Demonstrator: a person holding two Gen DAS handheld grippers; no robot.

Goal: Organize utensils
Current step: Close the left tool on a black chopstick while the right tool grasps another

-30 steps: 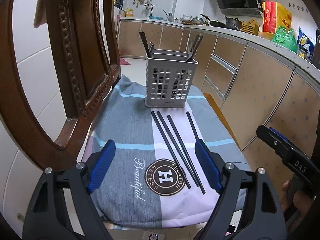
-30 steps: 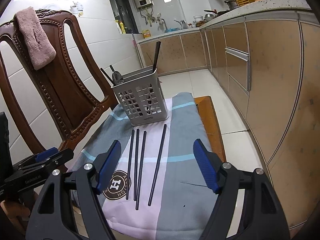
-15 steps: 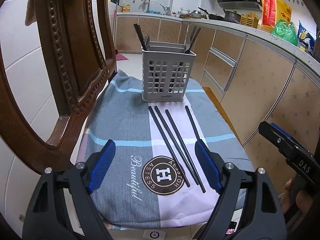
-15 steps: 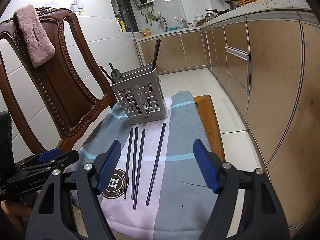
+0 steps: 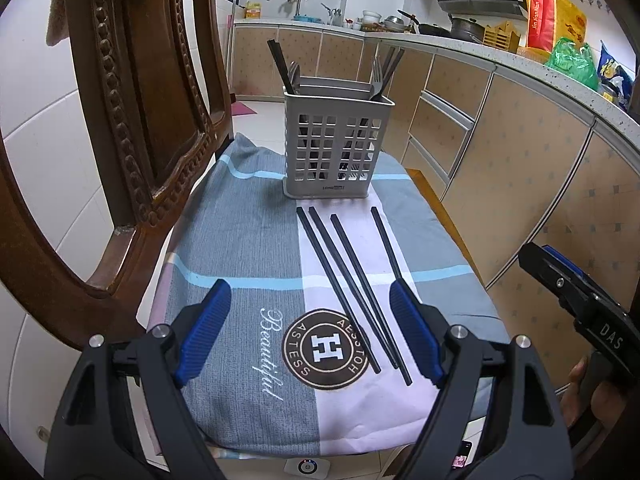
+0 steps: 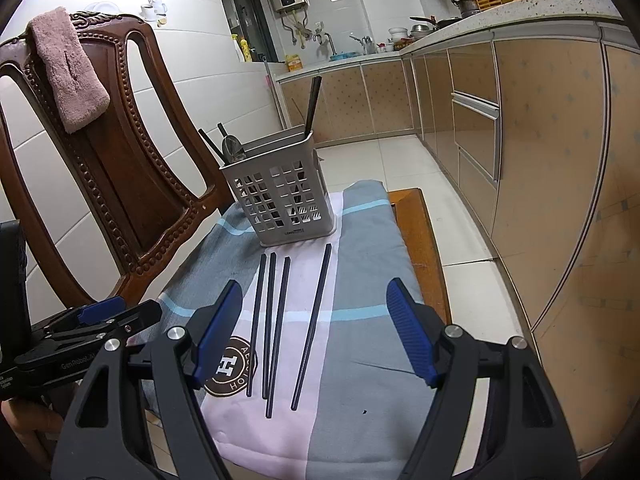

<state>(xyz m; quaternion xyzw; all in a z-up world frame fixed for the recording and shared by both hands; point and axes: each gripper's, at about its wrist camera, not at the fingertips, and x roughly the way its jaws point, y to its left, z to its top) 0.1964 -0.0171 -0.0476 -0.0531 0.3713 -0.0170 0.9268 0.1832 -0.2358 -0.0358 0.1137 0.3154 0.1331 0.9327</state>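
Observation:
Several black chopsticks (image 5: pixel 352 280) lie side by side on a grey and pink cloth (image 5: pixel 248 240) over a chair seat; they also show in the right wrist view (image 6: pixel 276 320). Behind them stands a grey slotted utensil holder (image 5: pixel 334 148) with chopsticks, a spoon and forks in it, also in the right wrist view (image 6: pixel 280 204). My left gripper (image 5: pixel 310 330) is open and empty above the cloth's near edge. My right gripper (image 6: pixel 314 328) is open and empty, hovering over the chopsticks' near ends. Each gripper shows at the edge of the other's view.
The carved wooden chair back (image 5: pixel 132 120) rises at the left, with a pink towel (image 6: pixel 68 68) over its top. Kitchen cabinets (image 6: pixel 520 160) run along the right, with tiled floor (image 6: pixel 400 160) between. The cloth ends at the seat's front edge.
Both grippers have drifted slightly; the left view has moved a little forward and lower toward the holder. The chopsticks and holder have not moved.

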